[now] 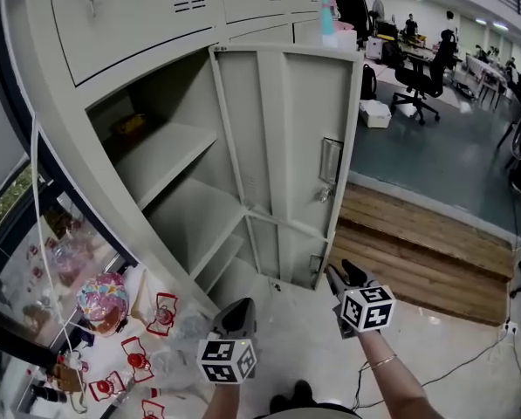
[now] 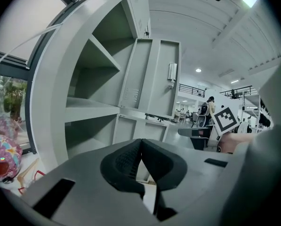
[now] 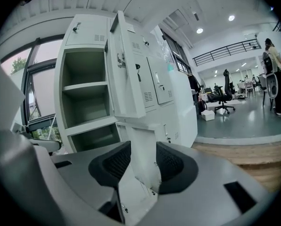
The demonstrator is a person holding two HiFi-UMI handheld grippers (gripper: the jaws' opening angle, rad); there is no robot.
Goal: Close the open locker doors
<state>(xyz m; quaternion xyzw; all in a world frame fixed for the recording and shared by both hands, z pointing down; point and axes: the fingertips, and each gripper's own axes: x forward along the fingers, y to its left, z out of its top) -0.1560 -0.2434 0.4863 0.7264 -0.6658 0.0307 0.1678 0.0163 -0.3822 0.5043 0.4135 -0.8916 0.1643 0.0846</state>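
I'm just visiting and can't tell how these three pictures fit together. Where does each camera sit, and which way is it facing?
Head view: on the person's head, facing steeply down at the locker and its open door; left gripper, right gripper and right forearm show.
Left gripper view: on the left gripper, facing into the locker; its own closed jaws show, plus the right gripper's marker cube.
Right gripper view: on the right gripper, facing the door's edge; its own parted jaws show.
Shared: all three see the open door.
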